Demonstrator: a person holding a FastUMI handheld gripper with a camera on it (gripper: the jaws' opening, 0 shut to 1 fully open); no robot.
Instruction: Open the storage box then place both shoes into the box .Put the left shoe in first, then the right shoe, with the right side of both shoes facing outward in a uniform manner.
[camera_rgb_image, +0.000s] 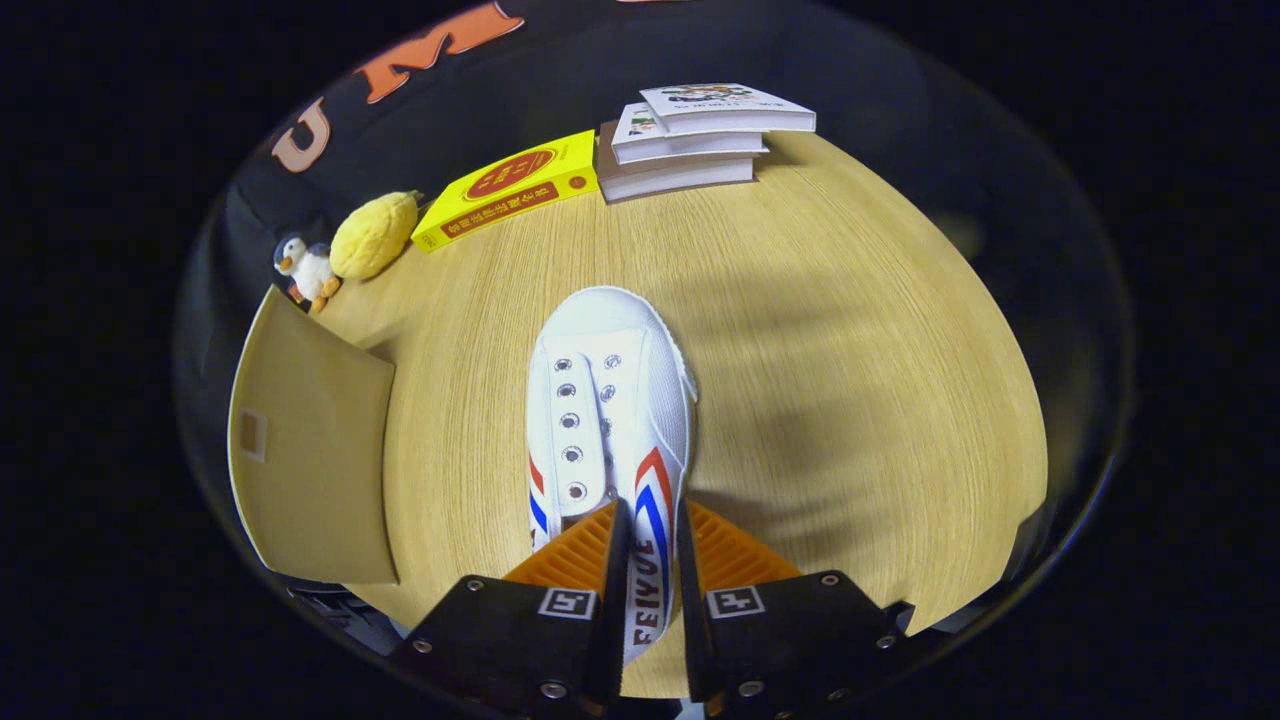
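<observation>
We cannot see the white shoe's (612, 400) heel, hidden behind our claw (650, 545), whose fingers sit nearly closed, clamping its side wall at lower centre.

- White shoe (610, 400), red and blue stripes on sides
- Pale wood-grain table (850, 380) beneath shoe
- Yellow book (508, 190), red emblem, beyond shoe
- Tan box flap (310, 450) left of shoe
</observation>
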